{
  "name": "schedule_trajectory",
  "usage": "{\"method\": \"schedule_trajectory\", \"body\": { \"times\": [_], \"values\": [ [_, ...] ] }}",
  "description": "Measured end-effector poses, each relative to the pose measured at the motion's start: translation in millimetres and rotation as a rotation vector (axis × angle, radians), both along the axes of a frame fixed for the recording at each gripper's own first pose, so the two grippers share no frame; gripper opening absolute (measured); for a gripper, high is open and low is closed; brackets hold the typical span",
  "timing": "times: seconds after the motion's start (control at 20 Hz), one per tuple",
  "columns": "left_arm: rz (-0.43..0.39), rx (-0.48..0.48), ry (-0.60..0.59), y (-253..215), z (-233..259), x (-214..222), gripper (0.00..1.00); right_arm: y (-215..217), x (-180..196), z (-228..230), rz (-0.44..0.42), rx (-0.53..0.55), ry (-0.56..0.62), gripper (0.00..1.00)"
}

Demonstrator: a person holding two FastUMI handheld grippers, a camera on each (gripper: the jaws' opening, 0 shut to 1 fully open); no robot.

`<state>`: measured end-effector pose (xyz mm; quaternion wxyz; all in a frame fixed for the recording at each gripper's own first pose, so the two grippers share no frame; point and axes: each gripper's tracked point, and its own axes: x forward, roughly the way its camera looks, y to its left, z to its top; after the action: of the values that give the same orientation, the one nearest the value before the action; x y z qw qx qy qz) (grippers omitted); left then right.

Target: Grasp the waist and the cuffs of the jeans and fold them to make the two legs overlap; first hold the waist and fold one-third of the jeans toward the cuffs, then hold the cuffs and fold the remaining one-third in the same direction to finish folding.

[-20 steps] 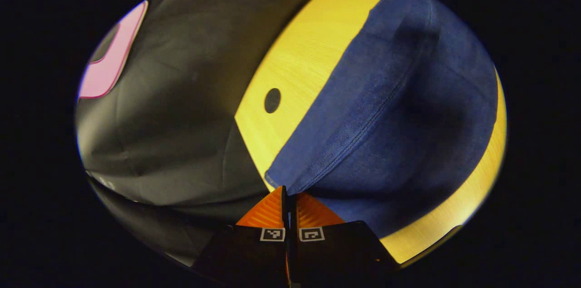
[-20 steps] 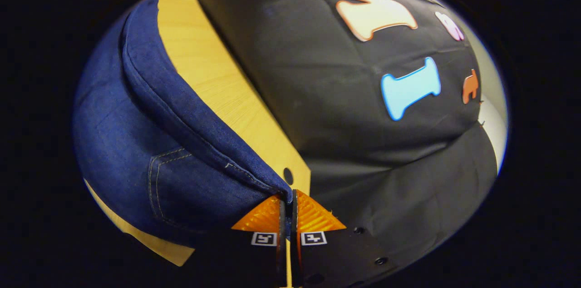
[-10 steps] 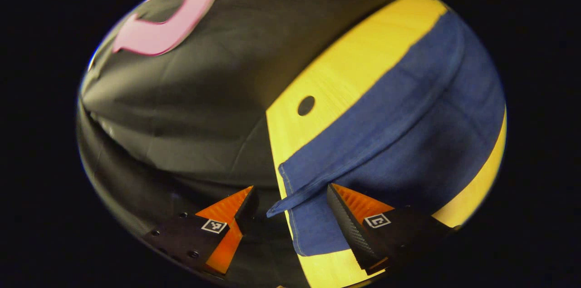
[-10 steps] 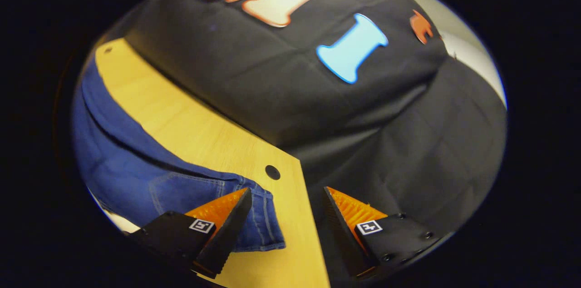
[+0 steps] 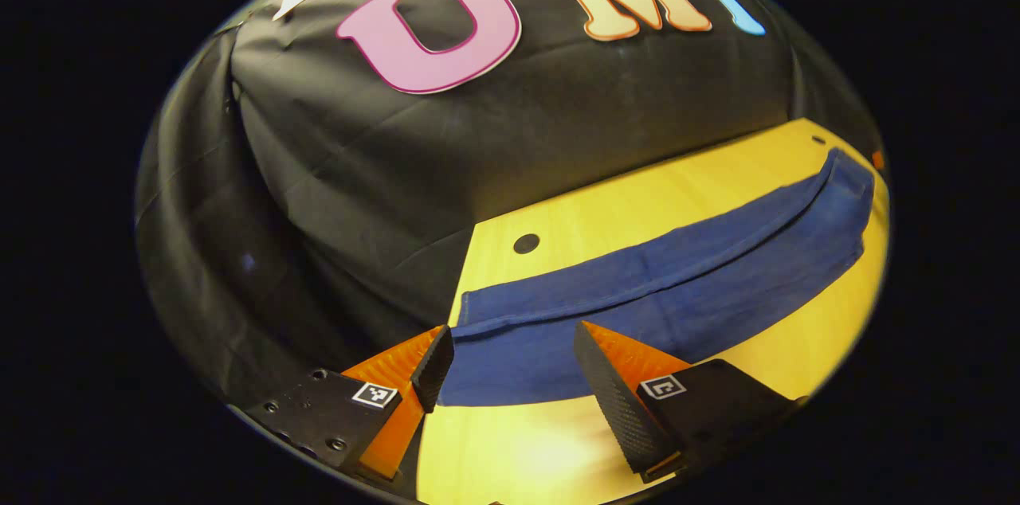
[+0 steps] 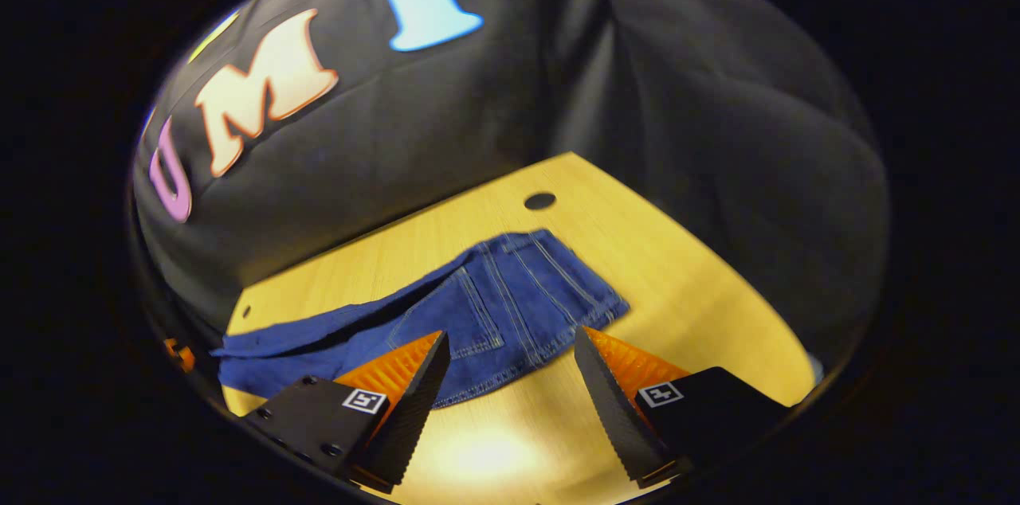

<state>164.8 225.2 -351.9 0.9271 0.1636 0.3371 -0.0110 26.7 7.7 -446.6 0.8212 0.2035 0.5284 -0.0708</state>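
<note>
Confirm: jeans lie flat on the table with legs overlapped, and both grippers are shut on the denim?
Not quite. The jeans do lie flat on the table with legs overlapped, but neither gripper holds them. The left gripper in the left gripper view and the right gripper in the right gripper view both have their jaws wide apart, clear of the denim.

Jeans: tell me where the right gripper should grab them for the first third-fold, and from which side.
Probably the waist end of the jeans, where the pocket stitching lies, close ahead of the open right gripper. Come in low from the table's bare side so one finger slides under the stacked layers. The open left gripper would best take the same end.
</note>
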Motion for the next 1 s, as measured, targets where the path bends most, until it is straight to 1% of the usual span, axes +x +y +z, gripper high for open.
{"method": "schedule_trajectory", "body": {
  "times": [0.1,0.2,0.25,0.3,0.35,0.4,0.5,0.55,0.6,0.65,0.7,0.8,0.85,0.9,0.95,1.0],
  "values": [
    [0.023,-0.054,-0.028,-5,14,2,0.95,4,-8,-6,-0.108,0.087,0.078,0.99],
    [0.039,-0.088,-0.067,-10,29,4,0.95,3,-14,-13,-0.203,0.13,0.125,0.99],
    [0.043,-0.091,-0.085,-11,33,3,0.95,1,-12,-19,-0.247,0.14,0.139,0.95],
    [0.044,-0.083,-0.095,-11,34,4,0.95,0,-12,-23,-0.274,0.159,0.162,0.99],
    [0.047,-0.069,-0.104,-10,35,4,0.95,-4,-3,-20,-0.319,0.182,0.128,0.95],
    [0.055,-0.055,-0.106,-9,36,4,0.95,-9,9,-21,-0.363,0.202,0.104,0.95],
    [0.077,-0.037,-0.111,-8,38,6,0.95,-23,29,-25,-0.457,0.263,0.103,0.92],
    [0.094,-0.03,-0.11,-5,44,0,0.95,-33,34,-28,-0.507,0.291,0.107,0.83],
    [0.11,-0.026,-0.112,1,47,-8,0.95,-38,38,-31,-0.538,0.292,0.119,0.8],
    [0.126,-0.026,-0.108,8,48,-18,0.95,-44,31,-33,-0.547,0.272,0.135,0.72],
    [0.141,-0.023,-0.105,13,48,-25,0.95,-46,24,-42,-0.54,0.234,0.135,0.53],
    [0.169,-0.019,-0.088,20,46,-37,0.95,-48,29,-40,-0.51,0.191,0.1,0.15],
    [0.183,-0.022,-0.08,23,44,-43,0.95,-50,31,-41,-0.488,0.152,0.091,0.12],
    [0.201,-0.032,-0.075,25,45,-50,0.95,-49,33,-37,-0.445,0.111,0.083,0.03],
    [0.221,-0.044,-0.07,28,45,-58,0.95,-48,41,-32,-0.398,0.088,0.049,0.0],
    [0.244,-0.057,-0.062,30,45,-65,0.95,-45,55,-14,-0.353,0.09,-0.028,0.03]
  ]
}}
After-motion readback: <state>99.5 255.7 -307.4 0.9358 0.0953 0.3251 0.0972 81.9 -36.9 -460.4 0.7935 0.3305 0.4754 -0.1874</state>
